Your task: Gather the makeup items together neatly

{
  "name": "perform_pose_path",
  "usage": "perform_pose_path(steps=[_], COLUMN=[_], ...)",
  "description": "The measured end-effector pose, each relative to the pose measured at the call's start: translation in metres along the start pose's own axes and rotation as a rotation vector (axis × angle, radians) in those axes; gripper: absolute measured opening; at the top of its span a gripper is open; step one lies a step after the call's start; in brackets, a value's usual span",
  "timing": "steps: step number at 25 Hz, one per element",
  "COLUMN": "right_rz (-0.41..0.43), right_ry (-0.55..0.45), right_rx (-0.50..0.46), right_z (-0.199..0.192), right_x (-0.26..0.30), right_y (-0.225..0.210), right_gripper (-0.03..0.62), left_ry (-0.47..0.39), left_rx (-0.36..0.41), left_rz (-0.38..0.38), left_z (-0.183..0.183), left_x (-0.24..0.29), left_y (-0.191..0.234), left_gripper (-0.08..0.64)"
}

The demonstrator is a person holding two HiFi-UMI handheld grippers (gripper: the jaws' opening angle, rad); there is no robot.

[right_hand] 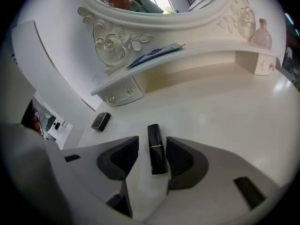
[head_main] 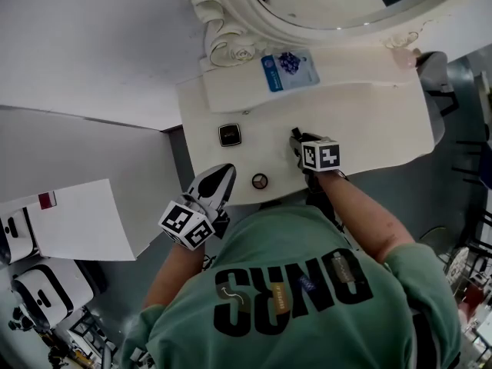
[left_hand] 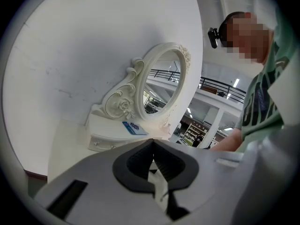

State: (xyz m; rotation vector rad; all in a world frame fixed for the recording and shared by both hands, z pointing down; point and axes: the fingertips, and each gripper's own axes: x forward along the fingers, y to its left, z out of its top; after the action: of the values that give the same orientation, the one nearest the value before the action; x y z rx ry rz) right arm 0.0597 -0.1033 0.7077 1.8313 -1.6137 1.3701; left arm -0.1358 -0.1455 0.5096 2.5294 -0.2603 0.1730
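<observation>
Left gripper: jaws together, nothing held, facing the mirror.
Right gripper: jaws apart, astride lipstick lying before mirror.
Compact: before mirror, left of lipstick.

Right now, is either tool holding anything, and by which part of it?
Nothing is held. The black lipstick lies on the table between the right gripper's open fingers, ungripped; the left gripper is shut and empty.

Staged dressing corner in a hall: ornate mirror, vanity, balcony railing.
</observation>
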Motion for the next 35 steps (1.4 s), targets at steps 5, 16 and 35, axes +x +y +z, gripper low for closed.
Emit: perform_pose_path(steps=[5,16,35], right_rz=[0.086,0.378,0.606], right_ry=[-0.085,-0.496,-0.420], right_rx=[-0.006,-0.506,-0.663], right_z=[0.033,0.165,0.208], right_x=[-0.037,-0.200,-0.247], right_y=[0.004,0.022,-0.048], right_gripper=[0.186,0.143,0.143], left_ry=[-0.033,-0.078,0.535], left_rx=[0.009,0.079,0.043], left_rz=[0.012,0.144,0.558], left_z=[0.009,0.009,-0.191], left_x=[0.000,0.029,0.062], left_y=[0.000,-0.010,0.028], left_gripper=[0.005,0.005,0.291])
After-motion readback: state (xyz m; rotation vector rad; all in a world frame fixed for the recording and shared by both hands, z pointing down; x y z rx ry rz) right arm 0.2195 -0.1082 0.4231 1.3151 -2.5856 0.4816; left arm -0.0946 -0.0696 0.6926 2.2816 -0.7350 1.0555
